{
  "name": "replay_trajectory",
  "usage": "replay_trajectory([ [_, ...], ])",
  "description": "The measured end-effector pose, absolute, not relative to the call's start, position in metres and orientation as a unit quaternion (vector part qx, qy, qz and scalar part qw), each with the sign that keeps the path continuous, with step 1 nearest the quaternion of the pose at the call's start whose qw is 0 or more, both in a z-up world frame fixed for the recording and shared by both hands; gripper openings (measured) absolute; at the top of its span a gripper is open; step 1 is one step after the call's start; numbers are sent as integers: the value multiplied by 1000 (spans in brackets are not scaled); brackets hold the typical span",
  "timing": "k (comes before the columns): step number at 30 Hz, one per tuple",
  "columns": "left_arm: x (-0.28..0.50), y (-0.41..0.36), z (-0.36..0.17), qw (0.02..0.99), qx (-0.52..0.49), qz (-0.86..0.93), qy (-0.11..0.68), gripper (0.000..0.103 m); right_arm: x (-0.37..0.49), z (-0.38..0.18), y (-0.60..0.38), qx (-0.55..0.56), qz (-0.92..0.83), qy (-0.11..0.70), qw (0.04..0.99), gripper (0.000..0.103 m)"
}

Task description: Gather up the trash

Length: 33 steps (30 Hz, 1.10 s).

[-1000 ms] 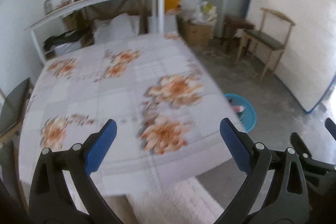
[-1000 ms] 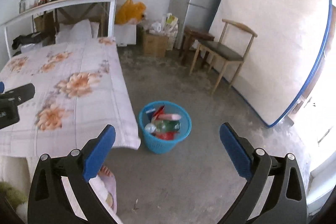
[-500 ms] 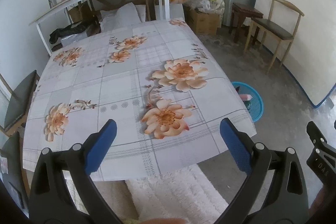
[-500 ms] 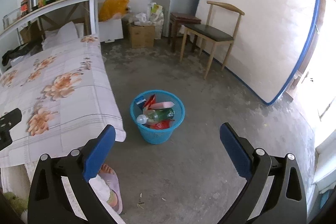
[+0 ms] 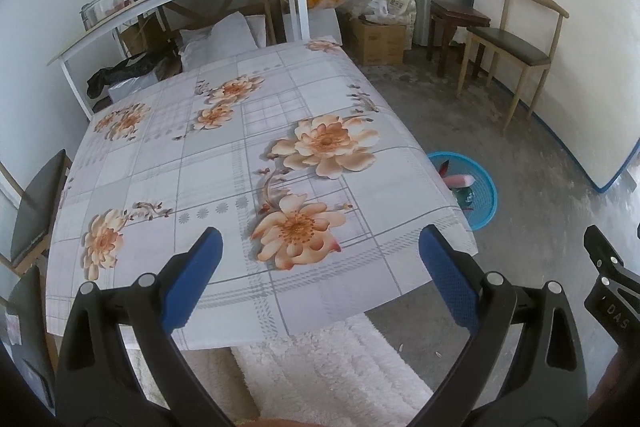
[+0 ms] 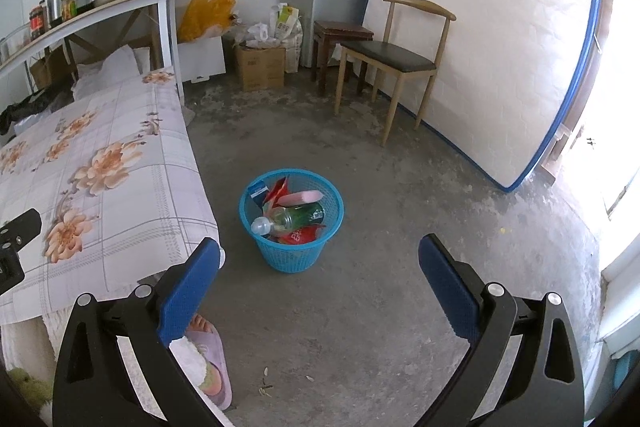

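Both grippers are held high and level, apparently so that table and floor can be surveyed at once. The left gripper (image 5: 318, 267) is aimed over the floral cloth (image 5: 224, 163), on which no litter is seen. The right gripper (image 6: 320, 267) is aimed at the blue basket (image 6: 294, 259), set on the floor just beside the table edge, presumably within easy reach of a drop. The trash (image 6: 294, 215), a bottle and wrappers, lies inside the basket. A few small scraps (image 6: 266, 381) lie on the floor near a slipper (image 6: 212, 367). Jaws of both grippers are spread wide; nothing is held or touched.
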<state>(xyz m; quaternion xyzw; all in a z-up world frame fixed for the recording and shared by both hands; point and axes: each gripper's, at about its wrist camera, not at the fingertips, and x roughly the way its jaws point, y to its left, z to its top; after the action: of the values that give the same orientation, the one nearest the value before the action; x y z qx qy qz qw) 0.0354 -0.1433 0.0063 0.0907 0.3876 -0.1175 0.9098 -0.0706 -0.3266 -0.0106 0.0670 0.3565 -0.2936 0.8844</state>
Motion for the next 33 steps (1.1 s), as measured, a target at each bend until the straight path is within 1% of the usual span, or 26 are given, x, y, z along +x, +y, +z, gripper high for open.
replay_trajectory([
  [33, 35, -141, 6, 909, 85, -110, 394, 95, -67, -5, -322, 61, -291, 353, 887, 97],
])
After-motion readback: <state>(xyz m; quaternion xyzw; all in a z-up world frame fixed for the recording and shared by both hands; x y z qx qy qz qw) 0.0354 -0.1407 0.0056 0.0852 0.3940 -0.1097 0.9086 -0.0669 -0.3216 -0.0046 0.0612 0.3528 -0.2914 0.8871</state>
